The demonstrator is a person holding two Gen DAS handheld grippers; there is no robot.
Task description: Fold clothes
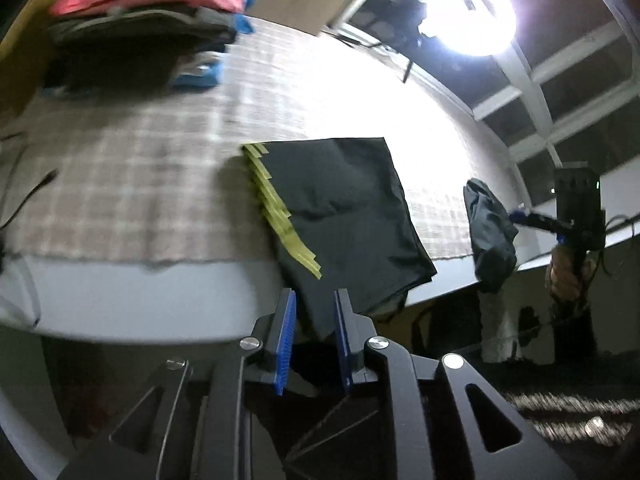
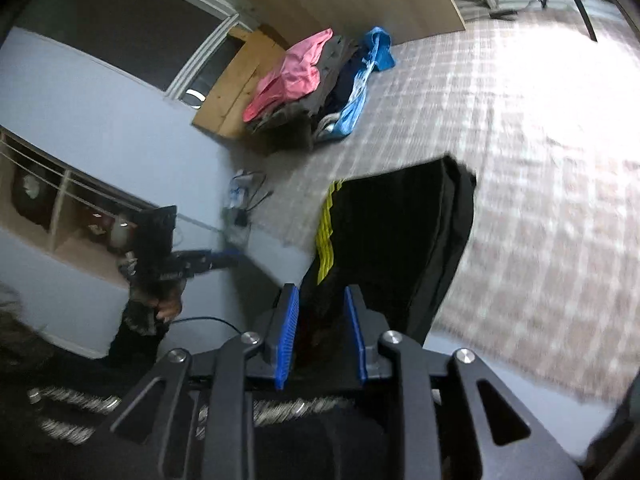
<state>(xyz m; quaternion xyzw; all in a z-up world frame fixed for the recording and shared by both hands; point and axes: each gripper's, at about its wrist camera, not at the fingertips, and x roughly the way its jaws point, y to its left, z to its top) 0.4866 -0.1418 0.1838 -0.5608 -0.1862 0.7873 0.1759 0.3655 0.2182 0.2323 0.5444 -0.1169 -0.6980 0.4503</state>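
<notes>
A: How are the fingers of the left gripper (image 1: 315, 334) shown?
B: They are set slightly apart. The near edge of the black shorts (image 1: 352, 216) is seen between the blue pads (image 1: 286, 340); no pressing on the cloth is seen.

A: And the right gripper (image 2: 322, 334)?
B: Its fingers are likewise parted, with the shorts (image 2: 396, 248) drooping into the gap and not clamped.

A: Where are the shorts placed?
B: They are laid folded just beyond both pairs of fingertips, on the checked cloth (image 1: 160, 160) over the surface (image 1: 140, 296), with the near end hung over its edge. The yellow stripes (image 1: 280, 208) are seen left of the fingers in both views.

A: What else is recorded?
B: A pile of clothes (image 1: 152, 4), topped by a pink piece, is seen far beyond the fingers, to the upper left. A dark garment (image 1: 490, 232) is draped at the surface's edge, right of the left fingers. A lamp (image 1: 468, 16) is lit far ahead.
</notes>
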